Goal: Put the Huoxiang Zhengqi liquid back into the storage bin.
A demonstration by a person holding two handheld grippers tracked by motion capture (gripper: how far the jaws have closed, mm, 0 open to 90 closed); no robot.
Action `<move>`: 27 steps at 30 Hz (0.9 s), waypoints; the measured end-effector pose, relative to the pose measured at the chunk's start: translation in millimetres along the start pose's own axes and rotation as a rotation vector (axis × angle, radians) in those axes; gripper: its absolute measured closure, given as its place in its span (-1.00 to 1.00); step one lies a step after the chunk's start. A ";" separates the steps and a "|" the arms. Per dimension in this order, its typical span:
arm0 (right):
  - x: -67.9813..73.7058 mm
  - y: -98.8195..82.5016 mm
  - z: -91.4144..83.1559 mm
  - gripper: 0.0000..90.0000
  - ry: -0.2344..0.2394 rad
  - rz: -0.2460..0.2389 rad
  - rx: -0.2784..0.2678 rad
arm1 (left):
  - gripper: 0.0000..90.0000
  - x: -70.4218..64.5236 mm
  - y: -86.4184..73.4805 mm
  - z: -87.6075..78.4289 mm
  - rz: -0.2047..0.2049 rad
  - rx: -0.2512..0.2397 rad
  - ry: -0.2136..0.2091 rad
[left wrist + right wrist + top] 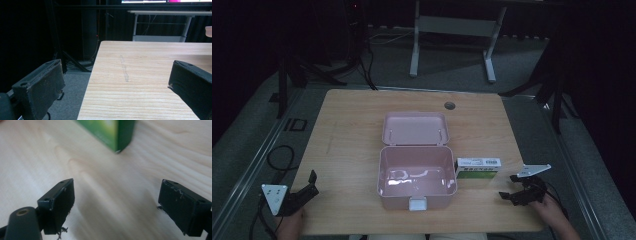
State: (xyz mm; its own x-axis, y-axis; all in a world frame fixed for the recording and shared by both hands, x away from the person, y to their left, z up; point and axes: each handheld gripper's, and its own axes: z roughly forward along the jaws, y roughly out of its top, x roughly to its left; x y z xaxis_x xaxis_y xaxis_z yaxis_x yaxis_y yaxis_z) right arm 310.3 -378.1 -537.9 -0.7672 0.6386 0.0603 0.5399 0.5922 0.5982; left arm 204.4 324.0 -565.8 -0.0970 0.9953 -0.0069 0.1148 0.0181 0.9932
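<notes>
Left gripper (304,196) rests at the near left corner of the surface (347,150). Its jaws stand wide apart with nothing between them; in the left gripper view they frame bare wood and the surface's left edge. It sits well apart from the work.

Centre: a pink box (417,177) stands open, lid (415,129) folded back flat on the far side, white latch (418,203) facing me. The inside looks empty, though glare on the bottom makes that hard to confirm.

Just right of the pink box, close to its right wall and perhaps touching, lies a green-and-white carton (478,168). Its long axis runs left to right across the surface, broad face up.

Right gripper (518,191) hovers near the right edge, jaws nearly fully open and holding nothing. The carton lies ahead and to the left of these jaws; in the right gripper view one green corner of it (117,135) shows beyond the gap, blurred.

Judgement: my right hand is much the nearer one. To take the carton across its short side, I must advance forward-left and square the jaws to the long axis.
</notes>
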 end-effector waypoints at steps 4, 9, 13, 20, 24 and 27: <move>9.0 5.1 4.6 -0.70 0.033 -0.070 0.065 | -0.99 0.0 0.0 0.1 0.002 0.000 -0.003; 17.1 10.6 7.4 -0.70 0.055 -0.133 0.121 | -0.99 0.1 0.0 0.0 0.002 0.000 -0.006; 26.9 18.6 8.1 -0.69 0.062 -0.195 0.156 | -0.99 0.1 0.0 0.1 0.002 0.001 -0.007; 44.3 35.4 15.7 -0.68 0.103 -0.302 0.279 | -0.99 0.2 0.0 -0.1 0.002 -0.001 -0.008; 51.5 46.4 17.3 -0.68 0.100 -0.363 0.345 | -0.99 0.5 0.1 0.1 0.000 0.002 -0.012; 54.9 52.2 17.6 -0.68 0.104 -0.385 0.381 | -0.99 0.5 0.1 0.1 0.000 0.001 -0.013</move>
State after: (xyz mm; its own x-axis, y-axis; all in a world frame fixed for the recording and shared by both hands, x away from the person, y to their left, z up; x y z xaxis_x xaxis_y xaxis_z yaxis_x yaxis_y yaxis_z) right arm 302.5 -303.4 -517.4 -0.9537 0.3003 -0.0153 0.2860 0.9217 0.2619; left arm 204.5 324.4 -565.8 -0.0842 0.9964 -0.0080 0.1163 0.0178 0.9931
